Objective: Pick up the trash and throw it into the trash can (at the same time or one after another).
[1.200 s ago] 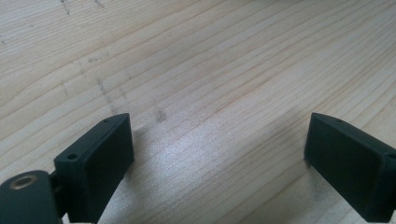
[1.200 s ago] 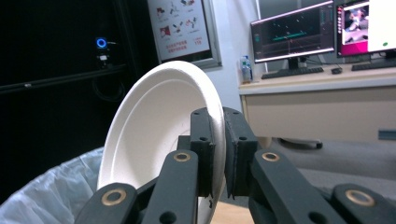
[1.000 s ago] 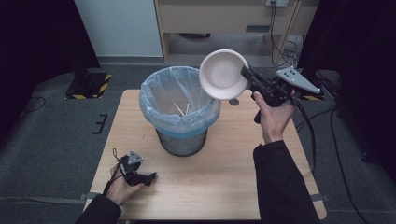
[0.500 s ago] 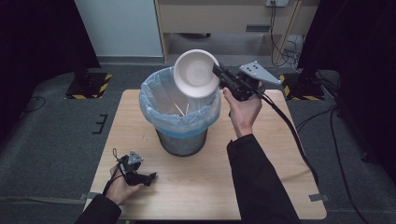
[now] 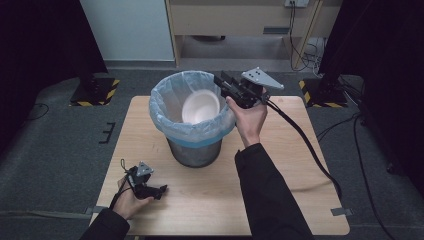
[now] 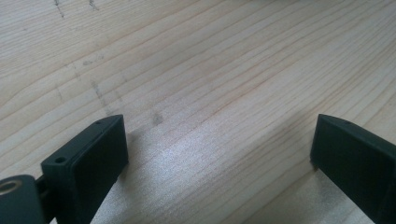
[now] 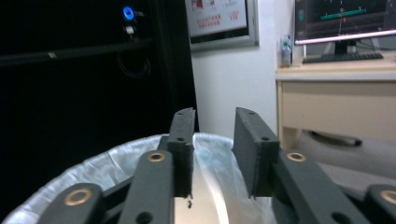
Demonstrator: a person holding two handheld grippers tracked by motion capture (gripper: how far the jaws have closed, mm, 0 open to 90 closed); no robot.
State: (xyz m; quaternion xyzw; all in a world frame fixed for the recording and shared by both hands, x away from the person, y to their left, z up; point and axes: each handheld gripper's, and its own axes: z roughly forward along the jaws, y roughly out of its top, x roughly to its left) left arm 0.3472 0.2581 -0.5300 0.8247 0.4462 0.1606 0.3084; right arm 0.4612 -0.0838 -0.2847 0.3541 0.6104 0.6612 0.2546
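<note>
A white bowl (image 5: 201, 106) lies tilted inside the bin (image 5: 192, 150), a metal can lined with a pale blue bag (image 5: 165, 107). My right gripper (image 5: 222, 80) hovers at the bin's far right rim, pointing over the opening. Its jaws have just been opening and stand apart, with nothing pressed between them (image 7: 212, 140); the bowl's pale edge (image 7: 208, 203) shows just below them. My left gripper (image 5: 161, 190) rests on the wooden table (image 5: 300, 190) near the front left. Its jaws are wide open over bare wood (image 6: 219, 144).
The bin stands in the middle of the table. A cable (image 5: 305, 145) trails from the right gripper across the table's right side. Past the far edge stand a wooden cabinet (image 5: 240, 20) and black stand bases (image 5: 92, 90) on the floor.
The right hand carried the bowl leftward over the bin, then let go. The bowl dropped from the jaws into the bag. The left hand stayed put.
</note>
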